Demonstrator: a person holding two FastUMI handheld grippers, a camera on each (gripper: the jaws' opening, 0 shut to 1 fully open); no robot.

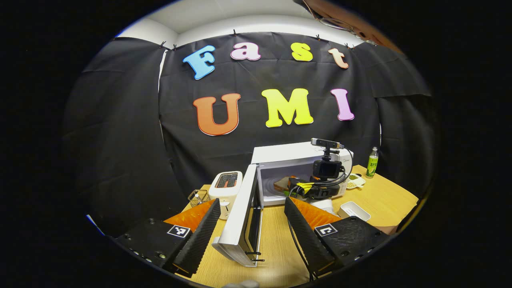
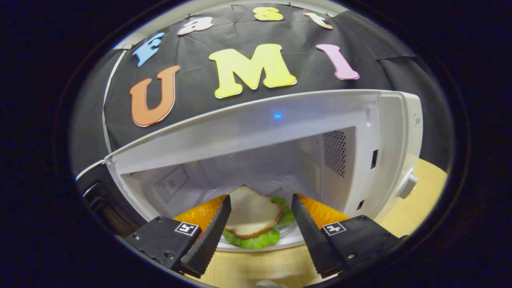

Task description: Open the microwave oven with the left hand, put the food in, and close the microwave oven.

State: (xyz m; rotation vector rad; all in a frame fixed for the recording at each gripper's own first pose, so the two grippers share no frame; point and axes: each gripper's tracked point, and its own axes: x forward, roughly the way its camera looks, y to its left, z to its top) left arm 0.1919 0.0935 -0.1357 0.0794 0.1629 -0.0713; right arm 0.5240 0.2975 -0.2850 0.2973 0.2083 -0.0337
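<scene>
The sandwich [image 2: 253, 218], bread over green lettuce, lies on the plate inside the white microwave oven [image 2: 384, 160], whose door [image 1: 242, 218] stands swung open. The right gripper [image 2: 260, 224] sits wide, fingers flanking the sandwich without touching. The left gripper [image 1: 252, 224] is also spread wide, straddling the door's edge, holding nothing.

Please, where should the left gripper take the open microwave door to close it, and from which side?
Judging by its pose, the free outer edge of the door. It stands swung out, hinged at the microwave's left, between the open left gripper's fingers. Push from its outer face, the toaster side.
</scene>
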